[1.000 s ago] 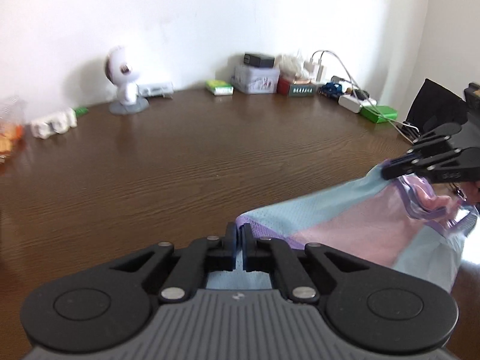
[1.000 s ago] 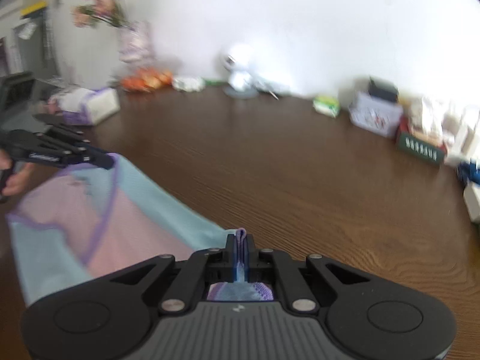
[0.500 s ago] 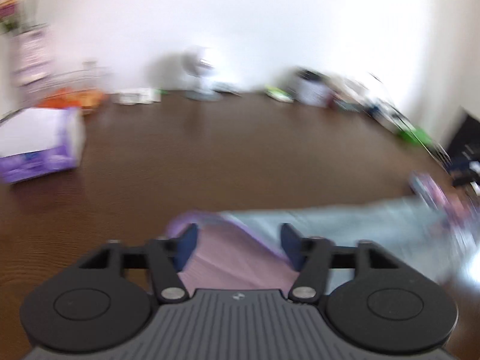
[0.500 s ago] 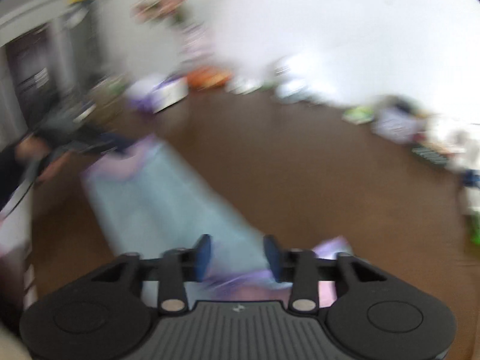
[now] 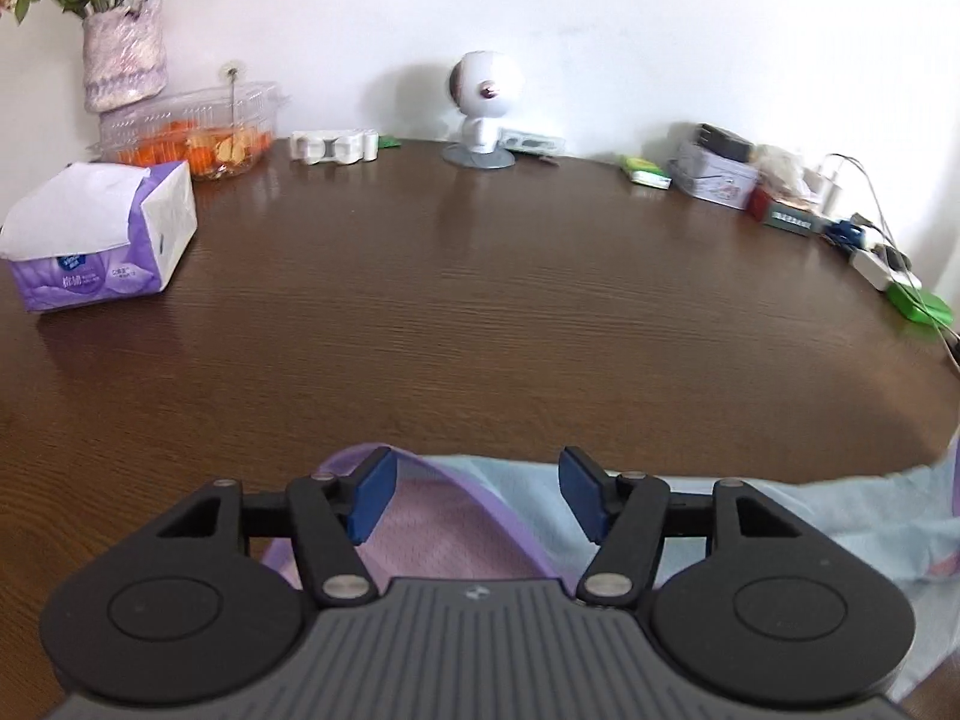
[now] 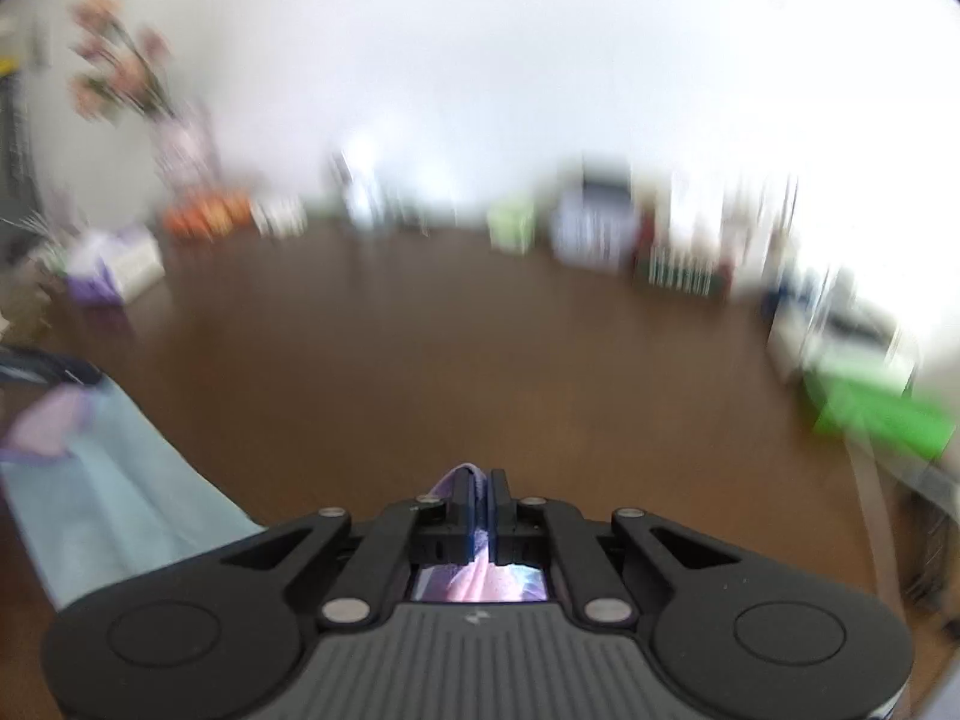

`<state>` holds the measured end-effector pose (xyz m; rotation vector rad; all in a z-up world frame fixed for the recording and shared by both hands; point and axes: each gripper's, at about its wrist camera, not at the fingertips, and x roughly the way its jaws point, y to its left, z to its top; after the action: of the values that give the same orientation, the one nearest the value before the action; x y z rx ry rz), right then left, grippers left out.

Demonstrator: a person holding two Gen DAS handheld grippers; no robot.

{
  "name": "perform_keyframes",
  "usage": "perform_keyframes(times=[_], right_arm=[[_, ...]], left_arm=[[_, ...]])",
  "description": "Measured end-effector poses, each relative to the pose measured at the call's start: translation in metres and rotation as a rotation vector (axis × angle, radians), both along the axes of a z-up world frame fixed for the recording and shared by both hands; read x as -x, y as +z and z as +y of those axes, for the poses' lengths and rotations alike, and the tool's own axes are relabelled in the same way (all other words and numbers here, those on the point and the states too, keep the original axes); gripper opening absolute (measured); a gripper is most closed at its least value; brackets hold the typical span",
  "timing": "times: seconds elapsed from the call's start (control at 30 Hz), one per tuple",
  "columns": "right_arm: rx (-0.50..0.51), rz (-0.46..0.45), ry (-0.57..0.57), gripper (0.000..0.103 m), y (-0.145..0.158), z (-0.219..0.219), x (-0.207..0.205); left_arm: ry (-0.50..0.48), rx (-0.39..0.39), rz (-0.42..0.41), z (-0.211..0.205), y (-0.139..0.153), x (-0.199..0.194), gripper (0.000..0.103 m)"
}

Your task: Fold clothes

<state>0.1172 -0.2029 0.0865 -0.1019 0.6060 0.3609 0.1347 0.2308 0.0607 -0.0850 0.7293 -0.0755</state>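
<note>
While right gripper (image 6: 479, 501) pinches the garment's (image 5: 516, 498) purple hem, regrip left.
Left gripper (image 5: 477, 495), jaws closing, nothing pinched: seat beside that hem first.

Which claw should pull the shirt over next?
Probably the right. The right claw is already shut on the shirt, purple hem pinched between its pads. The left claw is closing, but its pads don't touch the cloth lying between them, so it must grab first.
</note>
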Motion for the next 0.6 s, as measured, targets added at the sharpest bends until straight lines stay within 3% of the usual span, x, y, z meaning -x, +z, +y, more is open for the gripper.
perform_keyframes(times=[0.13,0.2,0.3,0.37,0.43,0.5,0.6], right_arm=[[-0.045,-0.064,0.025,0.003,0.011,-0.029,0.064],[-0.046,-0.016,0.011,0.003,-0.005,-0.043,0.080],[-0.008,0.093,-0.038,0.005,-0.035,-0.052,0.096],[0.010,0.129,-0.076,0.011,-0.043,-0.054,0.100],[-0.019,0.084,-0.092,0.029,-0.033,-0.059,0.110],[-0.055,0.010,-0.073,0.039,-0.019,-0.058,0.112],[-0.117,-0.018,0.048,0.041,-0.013,-0.026,0.096]], left_arm=[[-0.159,0.069,-0.090,-0.039,0.012,0.041,0.071],[-0.274,0.009,-0.110,-0.072,0.009,0.051,0.071],[-0.358,-0.067,-0.072,-0.099,-0.006,0.051,0.071],[-0.357,-0.054,-0.001,-0.100,-0.017,0.048,0.068],[-0.353,-0.042,0.002,-0.095,-0.020,0.053,0.068],[-0.370,-0.021,0.004,-0.092,-0.016,0.061,0.068],[-0.345,0.040,-0.038,-0.080,-0.003,0.071,0.069]])
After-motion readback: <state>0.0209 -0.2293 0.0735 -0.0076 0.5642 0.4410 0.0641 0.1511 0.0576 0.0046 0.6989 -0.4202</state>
